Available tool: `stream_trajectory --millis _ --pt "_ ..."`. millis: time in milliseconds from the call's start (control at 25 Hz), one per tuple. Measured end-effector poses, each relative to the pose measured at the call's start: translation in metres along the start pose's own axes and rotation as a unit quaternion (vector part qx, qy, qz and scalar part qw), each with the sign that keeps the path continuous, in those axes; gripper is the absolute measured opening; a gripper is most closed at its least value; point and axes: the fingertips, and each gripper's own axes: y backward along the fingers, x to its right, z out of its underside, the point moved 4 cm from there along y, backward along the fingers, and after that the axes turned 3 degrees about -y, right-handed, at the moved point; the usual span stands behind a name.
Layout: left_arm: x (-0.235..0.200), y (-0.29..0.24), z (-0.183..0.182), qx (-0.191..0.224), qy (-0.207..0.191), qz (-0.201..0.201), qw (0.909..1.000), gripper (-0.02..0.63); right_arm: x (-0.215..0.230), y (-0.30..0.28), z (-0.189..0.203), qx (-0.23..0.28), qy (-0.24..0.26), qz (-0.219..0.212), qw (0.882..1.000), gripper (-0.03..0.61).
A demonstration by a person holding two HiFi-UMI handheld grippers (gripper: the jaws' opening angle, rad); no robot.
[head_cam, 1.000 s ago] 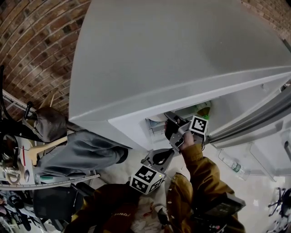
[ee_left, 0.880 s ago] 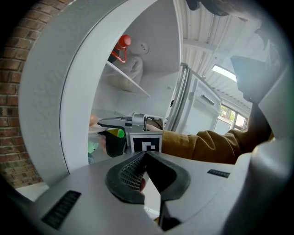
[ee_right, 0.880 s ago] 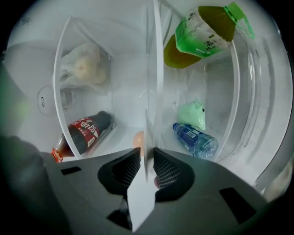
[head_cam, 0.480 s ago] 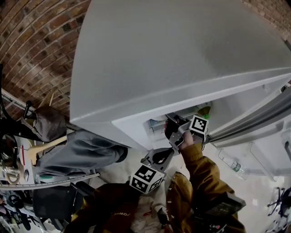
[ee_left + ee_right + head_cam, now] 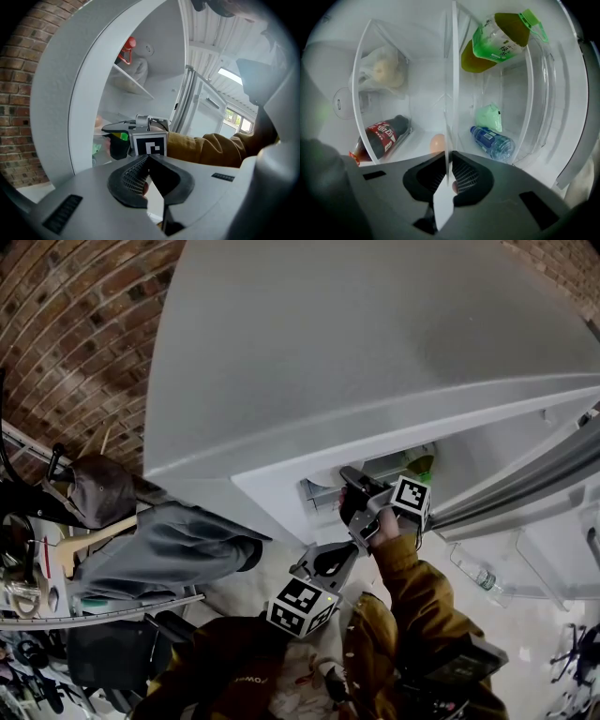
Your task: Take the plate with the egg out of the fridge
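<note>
- Brick wall (image 5: 56,324) rises off to our left, and a tall white fridge (image 5: 375,352) with its door swung open fills most of what we see from the head.
- Our right gripper (image 5: 449,176) reaches into the fridge, turned on its side. Its jaws are pressed together on the rim of a thin white plate (image 5: 443,206), which we see edge-on between them.
- Just beyond the jaws, a pale orange egg (image 5: 437,143) lies against the plate's face, to the left of the plate's edge in the right gripper view.
- Further left of that gripper lies a dark cola bottle with a red label (image 5: 379,133), and above it a clear bag holding something pale and round (image 5: 384,70).
- To the gripper's right we see a clear water bottle with a blue label (image 5: 492,140), a small green pouch (image 5: 489,117) and, higher up, a green-labelled tea bottle (image 5: 499,40).
- Our left gripper (image 5: 147,161) hangs outside the fridge, below the right one. Its jaw tips meet, and they hold nothing.
- A mustard-brown sleeve (image 5: 412,587) runs back from the right gripper.
</note>
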Motion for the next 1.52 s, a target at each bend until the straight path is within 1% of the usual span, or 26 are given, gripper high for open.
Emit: stream_trajectory --millis 720,1520 --pt "0.004 0.0 -0.001 0.006 -0.006 0.007 0.9999 0.008 0.002 0.014 0.002 0.006 -0.003 0.007 1.0 0.035" --pt "0.005 0.0 0.001 0.002 -0.005 0.016 0.9999 0.008 0.002 0.047 -0.001 0.02 -0.009 0.002 1.0 0.035"
